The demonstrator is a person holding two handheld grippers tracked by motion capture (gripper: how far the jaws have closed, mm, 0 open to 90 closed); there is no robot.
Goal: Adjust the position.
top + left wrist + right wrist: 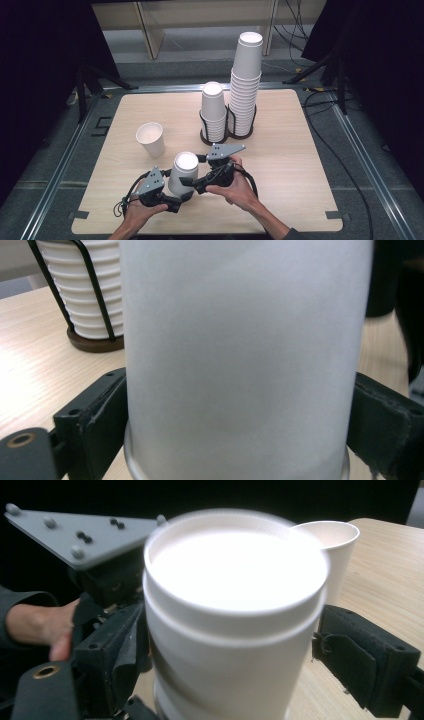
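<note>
At the lower middle of the high view, I hold 2 nested upside-down cups (182, 172) between both tongs. My left gripper (176, 199) clamps the lower cup's sides; my right gripper (189, 170) straddles the upper cup (235, 610), jaws narrow, and I cannot tell if its pads press. A single cup (151, 139) stands left of centre on the table (290, 165).

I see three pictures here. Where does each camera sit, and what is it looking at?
High view: above the person's side, looking forward and down on the table; both hands, left gripper, right gripper.
Left gripper view: rides the left gripper, close on the upside-down cups between its fingers.
Right gripper view: rides the right gripper, facing the same cups and the left hand.
All share those cups.
</note>
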